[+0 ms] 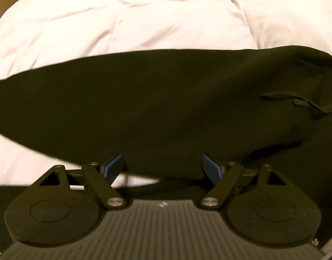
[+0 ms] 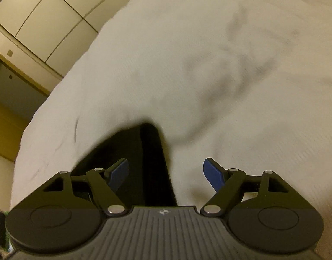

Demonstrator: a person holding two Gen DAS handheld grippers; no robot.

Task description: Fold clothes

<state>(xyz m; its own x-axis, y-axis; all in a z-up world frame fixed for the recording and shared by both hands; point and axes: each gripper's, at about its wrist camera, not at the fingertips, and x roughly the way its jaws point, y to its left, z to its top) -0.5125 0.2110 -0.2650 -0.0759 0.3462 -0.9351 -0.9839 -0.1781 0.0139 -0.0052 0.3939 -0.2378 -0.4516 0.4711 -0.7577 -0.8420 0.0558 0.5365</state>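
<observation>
The jaws of the left gripper (image 1: pixel 162 166) stand wide apart with nothing pinched between the blue pads (image 1: pixel 113 168); the dark cloth seen in the gap lies below them, not gripped. In the left wrist view the black garment (image 1: pixel 166 99) stretches flat across the frame from 9 o'clock to 3 o'clock, its far edge a straight line, a drawstring (image 1: pixel 306 103) lying on it near 3 o'clock. It rests on a bed covered by a white duvet (image 1: pixel 133 21), creased and puffy, filling the view from 10 o'clock round to 2 o'clock.

The jaws of the right gripper (image 2: pixel 166 173) are likewise spread wide and hold nothing. In the right wrist view a folded end of the black garment (image 2: pixel 144 162) shows from the centre down to 6 o'clock, nearer the left pad, its corner pointing up. The white duvet (image 2: pixel 231 75) surrounds it, blurred and wrinkled. At 10 o'clock stands a wall of pale cupboard panels (image 2: pixel 46 17) with dark seams, and at 9 o'clock a wooden frame (image 2: pixel 20 73) above a yellowish floor.
</observation>
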